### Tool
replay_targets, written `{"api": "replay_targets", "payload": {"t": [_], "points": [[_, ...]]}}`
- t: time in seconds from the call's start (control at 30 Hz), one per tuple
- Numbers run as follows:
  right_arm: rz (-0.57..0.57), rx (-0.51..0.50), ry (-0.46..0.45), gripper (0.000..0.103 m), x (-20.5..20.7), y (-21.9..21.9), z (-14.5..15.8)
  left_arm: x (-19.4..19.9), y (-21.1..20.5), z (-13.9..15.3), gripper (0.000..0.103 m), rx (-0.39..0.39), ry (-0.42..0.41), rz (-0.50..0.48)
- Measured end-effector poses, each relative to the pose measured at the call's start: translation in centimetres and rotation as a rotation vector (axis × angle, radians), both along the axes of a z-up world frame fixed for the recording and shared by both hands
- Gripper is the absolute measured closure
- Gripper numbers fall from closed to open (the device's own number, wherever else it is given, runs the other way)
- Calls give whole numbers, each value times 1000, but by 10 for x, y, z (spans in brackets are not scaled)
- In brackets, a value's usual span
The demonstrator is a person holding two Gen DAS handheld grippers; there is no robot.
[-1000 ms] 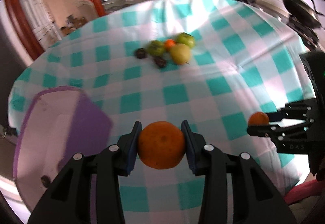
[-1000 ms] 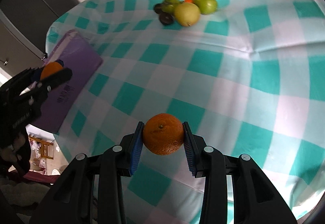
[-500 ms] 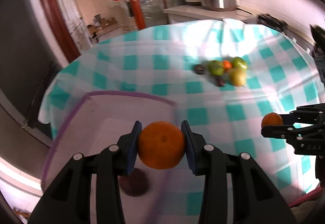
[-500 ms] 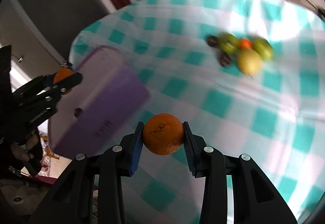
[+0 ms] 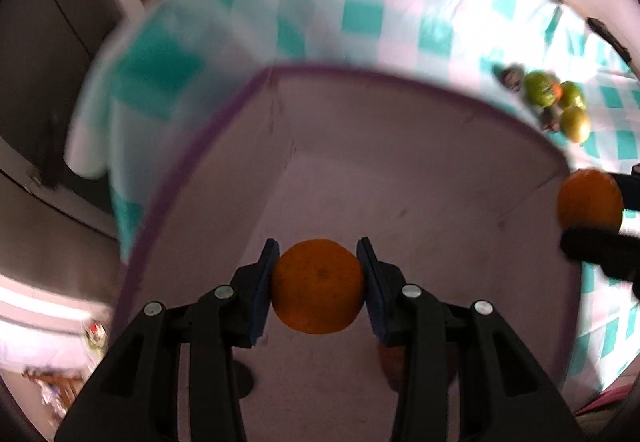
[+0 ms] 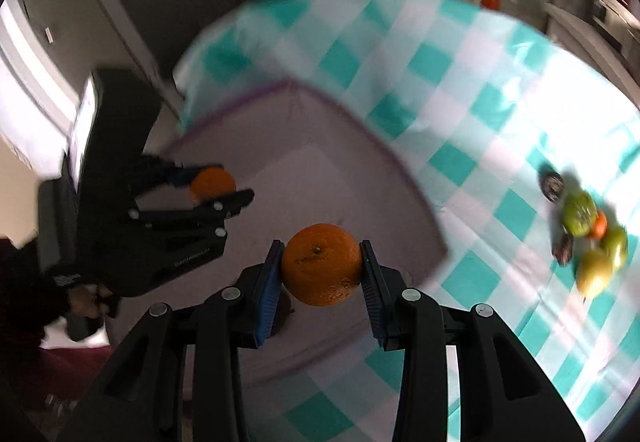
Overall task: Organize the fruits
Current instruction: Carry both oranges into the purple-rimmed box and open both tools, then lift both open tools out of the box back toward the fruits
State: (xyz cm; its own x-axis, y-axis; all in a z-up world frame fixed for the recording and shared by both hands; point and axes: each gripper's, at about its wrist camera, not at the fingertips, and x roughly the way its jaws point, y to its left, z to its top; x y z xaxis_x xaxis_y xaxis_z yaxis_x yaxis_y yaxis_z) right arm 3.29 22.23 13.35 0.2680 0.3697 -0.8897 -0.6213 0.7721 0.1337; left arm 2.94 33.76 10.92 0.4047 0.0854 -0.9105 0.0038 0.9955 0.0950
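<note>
My left gripper [image 5: 318,262] is shut on an orange [image 5: 318,294] and hangs over the inside of a purple box [image 5: 340,70], whose pale floor fills the left wrist view. My right gripper [image 6: 320,246] is shut on a second orange [image 6: 320,276], above the box's near corner [image 6: 400,169]. Each view shows the other hand: the right gripper [image 5: 592,219] with its orange [image 5: 588,197] at the box's right rim, the left gripper [image 6: 230,181] with its orange [image 6: 212,181] over the box. A fruit pile [image 6: 588,238] lies on the cloth.
The table wears a teal and white checked cloth [image 6: 460,81]. The pile [image 5: 554,103] holds green and yellow fruits, a small orange one and dark ones. A dark shape [image 5: 244,378] and a brownish one [image 5: 390,362] lie on the box floor. A person's hand [image 6: 86,302] holds the left gripper.
Both grippers have swept sideways from over the bare cloth to over the purple box, each still gripping its orange. The fruit pile has slid to the right edge of both views.
</note>
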Motion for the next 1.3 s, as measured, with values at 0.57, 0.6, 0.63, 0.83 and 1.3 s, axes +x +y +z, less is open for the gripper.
{"api": "replay_targets", "payload": {"t": [0.57,0.6,0.63,0.83,1.3], "points": [[76,-407,260,62,38,76,-106,6,54,-74,61,-101,160,124],[65,-390,269,59,40,73,-105,6,55,-74,61,-105,158,129],[50,-360,267,53,41,70,-102,3,57,-73,60,-112,155,137],[-18,-125,161,33,38,35,-45,-12,71,-38,39,-168,44,196],[-429,262,-231,16,-50,-270,63,-103,-116,155,1,-77,-610,46]]}}
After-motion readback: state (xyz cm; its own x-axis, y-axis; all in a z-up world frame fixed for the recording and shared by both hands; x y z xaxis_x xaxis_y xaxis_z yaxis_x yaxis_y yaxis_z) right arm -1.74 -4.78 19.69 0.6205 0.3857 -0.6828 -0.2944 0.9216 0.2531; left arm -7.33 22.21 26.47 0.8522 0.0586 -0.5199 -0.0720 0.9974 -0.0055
